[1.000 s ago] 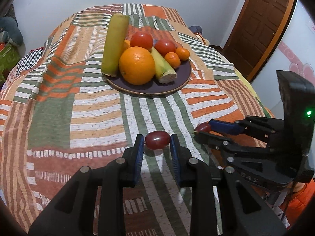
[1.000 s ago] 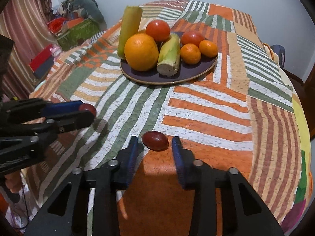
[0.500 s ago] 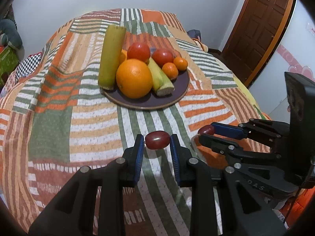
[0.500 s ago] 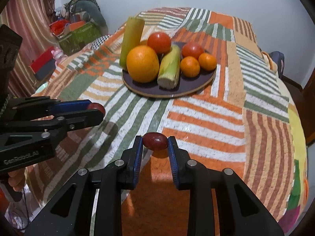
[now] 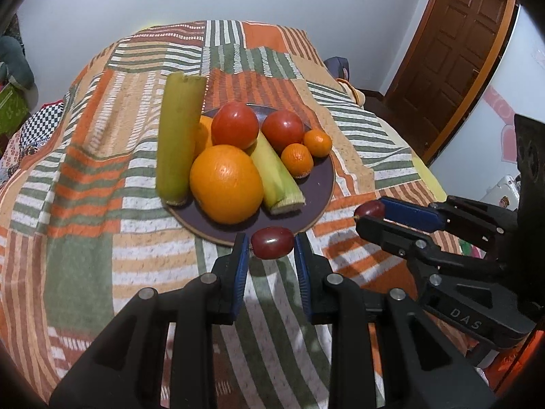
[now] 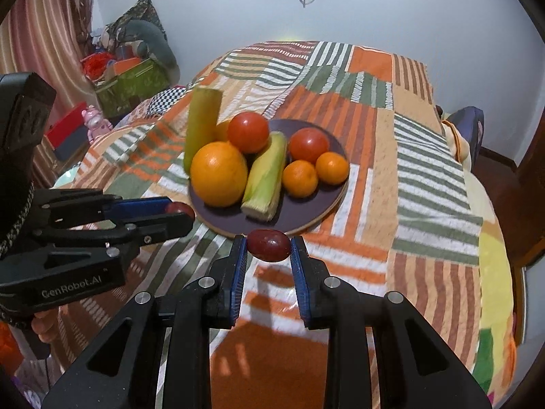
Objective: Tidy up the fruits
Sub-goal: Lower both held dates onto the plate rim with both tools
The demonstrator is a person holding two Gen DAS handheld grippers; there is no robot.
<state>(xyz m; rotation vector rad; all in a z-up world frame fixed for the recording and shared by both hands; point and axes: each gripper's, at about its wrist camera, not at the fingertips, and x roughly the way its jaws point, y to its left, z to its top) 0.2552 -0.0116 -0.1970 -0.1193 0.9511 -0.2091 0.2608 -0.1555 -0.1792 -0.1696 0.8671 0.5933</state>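
A bed [image 5: 85, 225] covered with a patchwork blanket of orange, green and white stripes is filling most of both views, and everything else is placed against the dark round plate [image 5: 316, 187] sitting on it.

On that plate, a tall yellow-green corn cob [image 5: 178, 136] is leaning along the left edge, its upper end sticking out past the rim. A large orange [image 5: 226, 184] is sitting at the plate's near side, just right of that cob. A second, shorter corn cob [image 5: 277, 177] is lying beside the orange toward the plate's middle. Two red tomatoes [image 5: 235, 126] are resting at the far side of the plate, and two small mandarins [image 5: 297, 160] are sitting at its right side, touching each other.

The left claw [image 5: 272, 254] is hovering just in front of the plate's near rim, its blue pads closed tight on a small dark red grape [image 5: 272, 242] that is being held clear of the blanket. The right claw [image 6: 269, 254] is beside it, also just in front of the near rim, and is likewise clamped on a second dark red grape [image 6: 269, 245], with its shadow falling on the blanket below. From each wrist view the other claw is showing at the side, with its grape visible at the fingertips.
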